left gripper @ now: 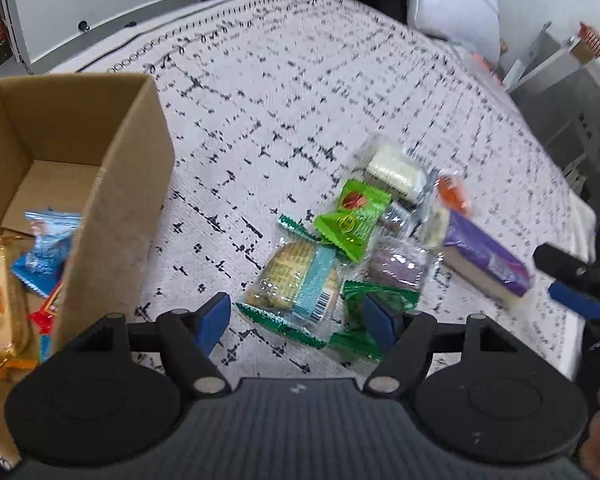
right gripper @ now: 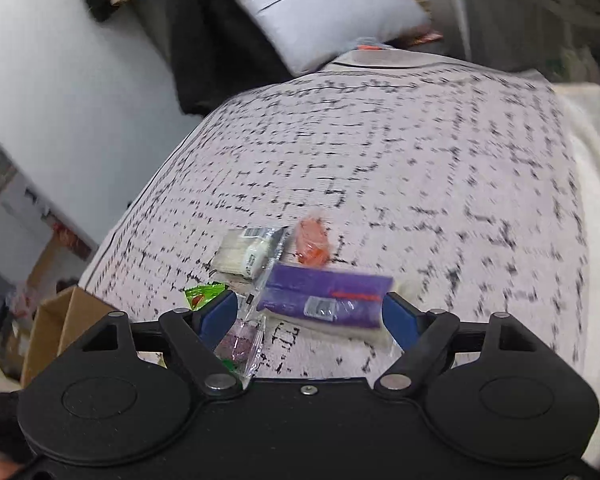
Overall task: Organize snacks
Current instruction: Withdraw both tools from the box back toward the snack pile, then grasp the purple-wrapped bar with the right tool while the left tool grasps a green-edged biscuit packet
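While the brown cardboard box [left gripper: 112,208] at the left of the frame already holds a few wrapped snacks, a loose pile [left gripper: 340,248] of packets lies on the white black-flecked bedspread [left gripper: 300,100] at centre, so I judge the sorting under halfway. The left gripper [left gripper: 296,316] hovers over a clear-wrapped round biscuit [left gripper: 296,276], jaws wide apart and empty. The right gripper [right gripper: 310,316] has its jaws spread either side of a purple rectangular packet [right gripper: 324,294], not clamped.

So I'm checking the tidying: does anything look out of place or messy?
Yes. Several snack packets lie in an overlapping heap on the patterned cover, outside the cardboard box, which already holds a few. Nothing looks torn or spilled.
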`<state>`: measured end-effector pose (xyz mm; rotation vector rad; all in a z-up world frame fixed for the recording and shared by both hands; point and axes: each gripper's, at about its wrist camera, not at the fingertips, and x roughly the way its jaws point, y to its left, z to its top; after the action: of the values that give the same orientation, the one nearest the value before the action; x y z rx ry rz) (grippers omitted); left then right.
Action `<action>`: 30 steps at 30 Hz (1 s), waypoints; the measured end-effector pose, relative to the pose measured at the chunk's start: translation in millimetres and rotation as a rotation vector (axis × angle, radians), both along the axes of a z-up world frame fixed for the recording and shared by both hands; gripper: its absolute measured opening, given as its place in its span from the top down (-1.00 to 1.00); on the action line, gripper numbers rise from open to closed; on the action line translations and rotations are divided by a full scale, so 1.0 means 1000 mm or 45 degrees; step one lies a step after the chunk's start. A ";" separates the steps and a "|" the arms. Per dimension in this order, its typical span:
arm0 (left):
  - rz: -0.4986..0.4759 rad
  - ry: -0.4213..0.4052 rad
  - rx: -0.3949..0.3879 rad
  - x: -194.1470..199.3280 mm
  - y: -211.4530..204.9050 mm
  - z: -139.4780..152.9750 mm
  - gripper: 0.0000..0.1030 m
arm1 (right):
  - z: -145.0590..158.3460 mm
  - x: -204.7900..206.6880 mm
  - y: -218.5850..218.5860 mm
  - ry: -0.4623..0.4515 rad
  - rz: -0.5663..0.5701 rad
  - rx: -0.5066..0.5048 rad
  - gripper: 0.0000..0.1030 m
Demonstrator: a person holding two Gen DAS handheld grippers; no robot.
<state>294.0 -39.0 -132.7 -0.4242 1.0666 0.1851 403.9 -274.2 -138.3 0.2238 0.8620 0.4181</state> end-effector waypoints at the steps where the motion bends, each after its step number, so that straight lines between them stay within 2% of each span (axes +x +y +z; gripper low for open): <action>1: -0.004 0.009 0.007 0.003 -0.001 -0.004 -0.39 | 0.000 0.003 0.002 -0.009 0.013 -0.018 -0.54; 7: -0.010 0.046 0.027 0.016 -0.002 -0.021 -0.39 | -0.003 0.025 0.011 -0.030 0.117 -0.045 -0.62; 12: -0.024 0.036 0.061 0.023 -0.004 -0.026 -0.39 | -0.023 0.044 0.011 -0.012 0.153 -0.023 -0.62; 15: -0.017 0.036 0.054 0.024 -0.003 -0.027 -0.37 | -0.032 0.044 0.017 -0.017 0.198 -0.068 -0.63; 19: -0.013 0.027 0.062 0.020 -0.003 -0.027 -0.29 | -0.043 0.040 0.018 0.061 0.199 -0.092 -0.61; 20: -0.012 0.026 0.059 0.018 -0.002 -0.027 -0.27 | -0.042 0.037 0.018 0.055 0.208 -0.100 -0.58; 24: -0.013 0.018 0.060 0.011 -0.003 -0.025 -0.18 | -0.043 0.026 0.016 0.052 0.204 -0.134 -0.13; 28: 0.000 0.016 0.055 0.002 -0.004 -0.021 -0.13 | -0.042 0.015 0.021 0.027 0.221 -0.206 0.13; 29: 0.001 0.017 0.049 -0.001 -0.003 -0.019 -0.09 | -0.041 0.012 0.022 0.026 0.217 -0.217 0.18; 30: 0.003 0.017 0.044 -0.003 -0.003 -0.017 0.05 | -0.040 0.009 0.024 0.029 0.206 -0.224 0.22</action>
<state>291.0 -42.2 -150.1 -0.3933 1.0748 0.2087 412.8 -250.0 -177.9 -0.0036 0.9370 0.4882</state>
